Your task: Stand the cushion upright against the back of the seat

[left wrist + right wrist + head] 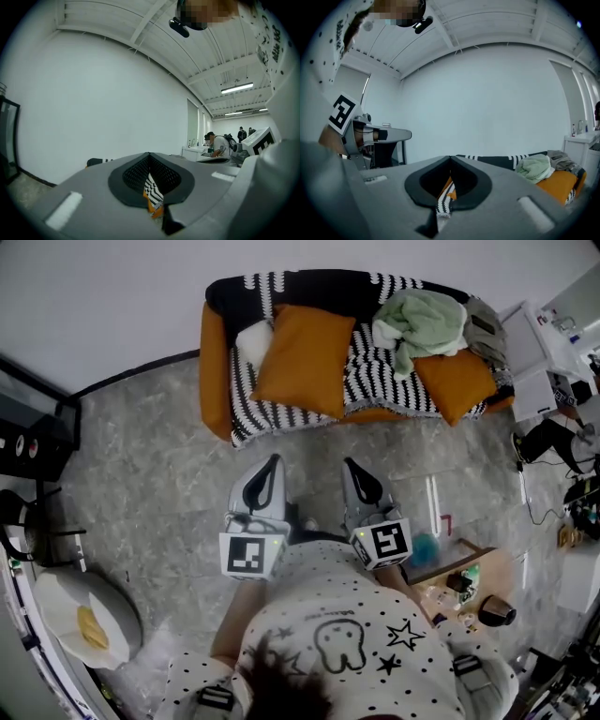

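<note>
The left gripper point(274, 459) has its fingers closed tip to tip with nothing between them. The right gripper point(349, 465) is the same, jaws together and empty. The person holds the two side by side over the grey floor point(141, 456), both aimed about level at the sofa point(214, 367) and well short of it. Through the slit beneath each pair of closed tips only a sliver of striped throw point(375, 381) and orange shows.

The orange cushion point(305, 360) lies straight ahead of the fingers, well apart from them, on the left half of the seat. It is turned a little askew. Its long axis runs from the front of the seat up toward the backrest, with the far edge at the backrest and one corner near the seat front. From above I can't tell how steeply it leans. A small white pillow point(253, 338) touches its left side. Further right, a green blanket point(422, 320) is heaped on the backrest, with a second orange cushion point(457, 382) below it.
</note>
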The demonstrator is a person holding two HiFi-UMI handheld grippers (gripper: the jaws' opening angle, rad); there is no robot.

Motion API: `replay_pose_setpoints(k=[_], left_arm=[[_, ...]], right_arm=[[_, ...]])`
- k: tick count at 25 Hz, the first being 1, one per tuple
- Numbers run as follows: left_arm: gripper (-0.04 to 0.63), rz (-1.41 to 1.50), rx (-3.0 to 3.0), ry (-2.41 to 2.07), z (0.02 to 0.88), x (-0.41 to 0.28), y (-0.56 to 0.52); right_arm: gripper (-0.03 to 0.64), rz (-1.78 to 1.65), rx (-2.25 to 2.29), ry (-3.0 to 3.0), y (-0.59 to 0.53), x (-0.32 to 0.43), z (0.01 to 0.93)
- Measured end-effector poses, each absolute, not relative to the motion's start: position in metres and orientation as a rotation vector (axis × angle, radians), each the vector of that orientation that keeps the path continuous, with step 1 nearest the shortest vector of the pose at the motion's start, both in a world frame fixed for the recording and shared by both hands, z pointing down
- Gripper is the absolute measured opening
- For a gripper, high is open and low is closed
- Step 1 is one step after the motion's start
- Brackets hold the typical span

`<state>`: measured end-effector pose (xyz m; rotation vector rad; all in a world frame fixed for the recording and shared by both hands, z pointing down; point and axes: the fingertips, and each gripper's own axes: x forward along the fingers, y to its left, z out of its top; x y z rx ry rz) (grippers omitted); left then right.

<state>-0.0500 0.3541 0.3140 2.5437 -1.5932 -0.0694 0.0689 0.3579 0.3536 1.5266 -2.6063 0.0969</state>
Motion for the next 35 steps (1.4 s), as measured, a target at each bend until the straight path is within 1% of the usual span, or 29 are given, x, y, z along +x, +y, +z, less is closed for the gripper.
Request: replay_pose_setpoints(k=[10, 24, 35], left_arm=[[-0.003, -0.041, 2.59, -1.502, 0.314, -0.07, 0.286], [-0.003, -0.033, 2.629, -1.496, 0.324, -0.094, 0.233], [-0.003, -0.039, 2.571, -1.51, 0.318, -0.079, 0.186]], right_arm=[[-0.003, 0.142, 1.585, -2.558, 0.295, 0.046, 0.36], [-0.003, 0.116, 1.654, -2.523, 0.246, 0.032, 0.357], [-0.003, 0.115, 1.613, -2.544, 0.193, 0.046, 0.356]])
